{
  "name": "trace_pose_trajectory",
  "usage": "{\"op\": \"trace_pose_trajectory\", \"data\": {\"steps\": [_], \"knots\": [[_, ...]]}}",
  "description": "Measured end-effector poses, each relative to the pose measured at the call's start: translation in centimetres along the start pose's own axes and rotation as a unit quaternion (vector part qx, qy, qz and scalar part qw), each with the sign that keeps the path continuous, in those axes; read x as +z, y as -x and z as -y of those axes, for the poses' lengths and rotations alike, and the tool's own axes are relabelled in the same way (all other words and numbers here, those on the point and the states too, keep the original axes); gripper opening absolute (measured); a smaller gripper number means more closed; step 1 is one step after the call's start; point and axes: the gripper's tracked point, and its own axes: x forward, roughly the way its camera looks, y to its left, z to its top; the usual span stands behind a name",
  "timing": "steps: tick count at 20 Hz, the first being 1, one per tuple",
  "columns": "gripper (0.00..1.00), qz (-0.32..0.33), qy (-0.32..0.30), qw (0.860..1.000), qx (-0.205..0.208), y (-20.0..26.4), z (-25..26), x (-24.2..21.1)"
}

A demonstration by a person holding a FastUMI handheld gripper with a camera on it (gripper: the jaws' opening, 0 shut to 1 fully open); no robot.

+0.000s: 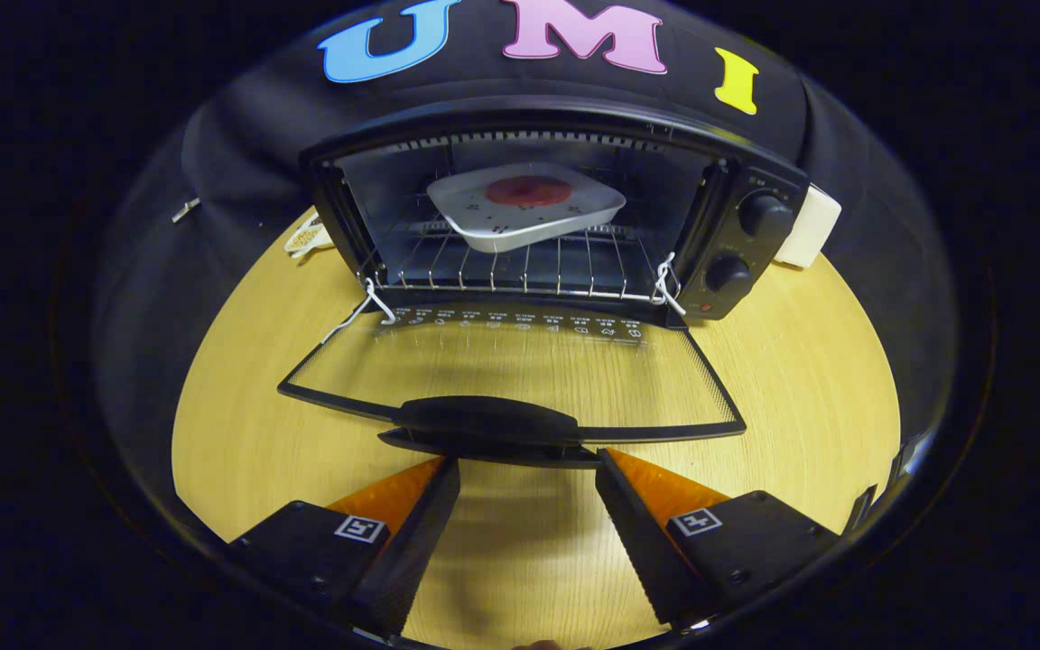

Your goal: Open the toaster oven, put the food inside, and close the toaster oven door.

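Spread apart and empty, the tongs (527, 469) are held just short of the door handle (487, 422). Beyond, the food (527, 190) on its white plate (520, 221) is seen inside the open toaster oven (746, 244); only closing the door (511, 370) is judged left.

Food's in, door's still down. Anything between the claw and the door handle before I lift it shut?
Nothing visible. The claw is open, its fingertips right at the door handle, with bare table underneath. The plate of food sits back on the rack, inside the door's swing.
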Motion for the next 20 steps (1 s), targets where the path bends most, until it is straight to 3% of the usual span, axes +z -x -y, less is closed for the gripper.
{"op": "trace_pose_trajectory", "data": {"steps": [5,12,20], "knots": [[0.99,0.041,-0.026,0.998,0.028,2.9,-0.8,3.1],[0.99,0.132,-0.035,0.990,0.023,6.8,0.5,9.4],[0.99,0.256,-0.034,0.966,-0.007,14.0,8.2,14.4]]}}
